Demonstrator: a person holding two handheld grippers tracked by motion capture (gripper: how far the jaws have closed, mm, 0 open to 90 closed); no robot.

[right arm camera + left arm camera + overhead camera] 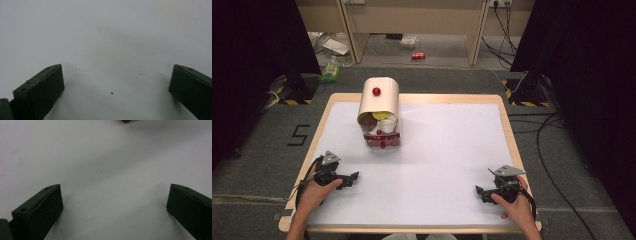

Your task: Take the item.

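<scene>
Both grippers rest on the white table (452,145), jaws spread wide and holding nothing. In the high view the left gripper (353,178) and right gripper (480,192) sit well apart at the near edge. Ahead of the left gripper stands a cream bread box (379,97), its lid rolled up; inside are what look like cups (388,124), hard to tell. At the top of the left gripper view is a red sliver (126,121).

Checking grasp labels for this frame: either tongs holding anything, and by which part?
Nothing held. The left tongs and the right tongs both stand open over the bare white table, well short of the bread box.
</scene>
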